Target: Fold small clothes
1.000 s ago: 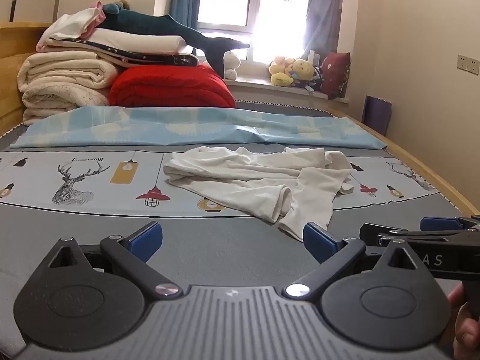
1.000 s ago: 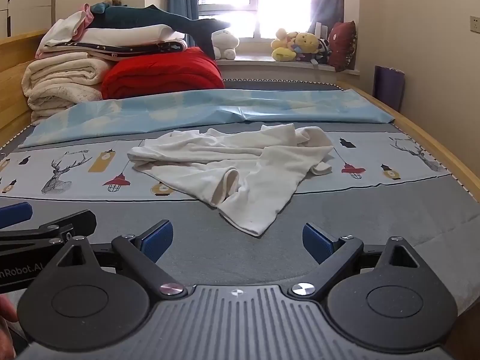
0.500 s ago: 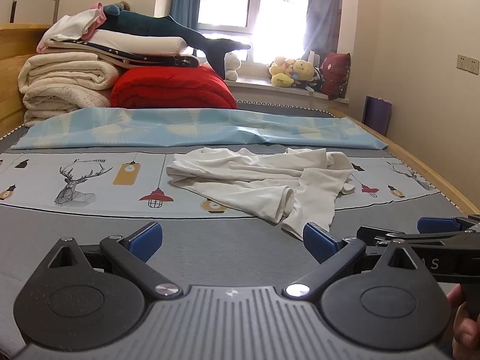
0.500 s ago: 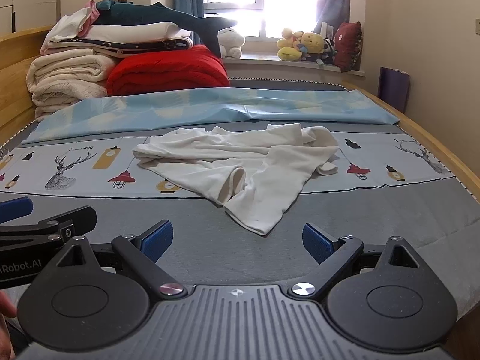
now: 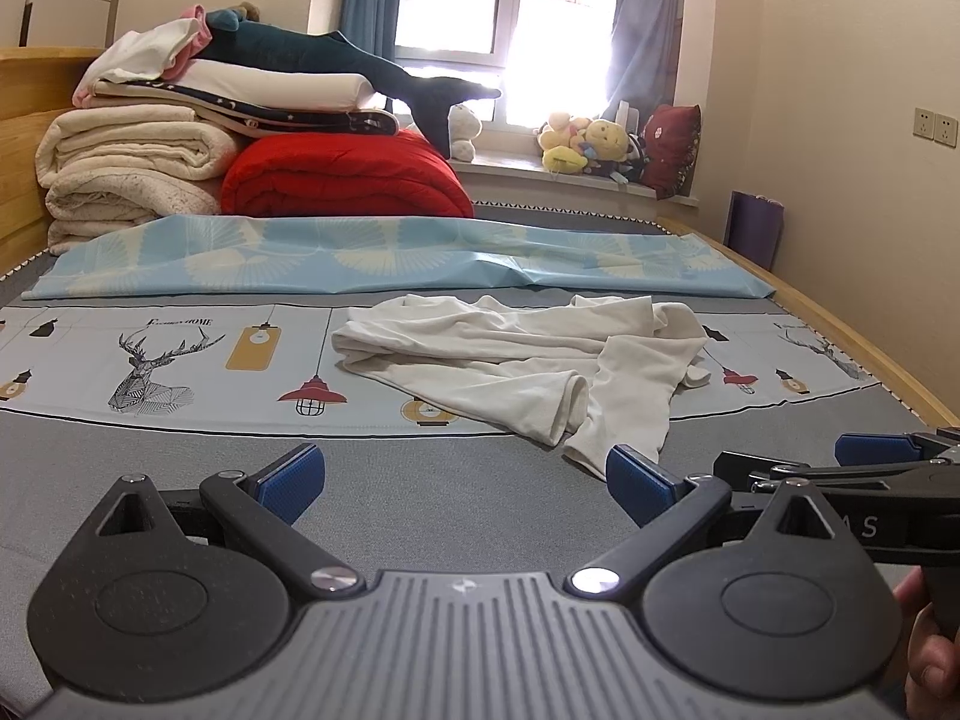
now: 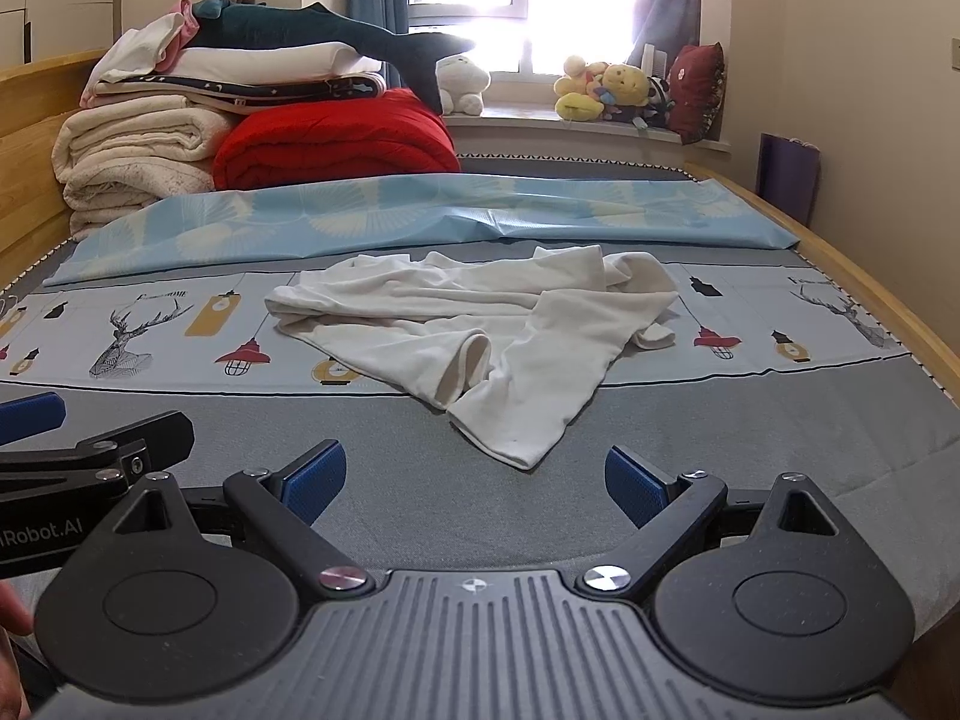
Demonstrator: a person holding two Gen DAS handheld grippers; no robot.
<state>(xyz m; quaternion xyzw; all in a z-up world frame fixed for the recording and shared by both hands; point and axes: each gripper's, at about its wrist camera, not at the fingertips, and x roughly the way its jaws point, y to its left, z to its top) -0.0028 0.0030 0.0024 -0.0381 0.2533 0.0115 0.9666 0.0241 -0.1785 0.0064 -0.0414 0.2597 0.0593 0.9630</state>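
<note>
We are at the approach, nothing folded yet: the white garment (image 5: pixel 522 360) lies crumpled on the printed sheet (image 5: pixel 180 360) mid-bed, so next we must reach in and spread it flat. Our left gripper (image 5: pixel 465 477) and right gripper (image 6: pixel 474 474) hover low, level, side by side, jaws wide apart and empty.

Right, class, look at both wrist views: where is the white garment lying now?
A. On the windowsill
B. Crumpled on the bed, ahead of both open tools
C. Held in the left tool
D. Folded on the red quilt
B: the white garment lies crumpled on the bed, with the left tool and right tool open and short of it.
</note>
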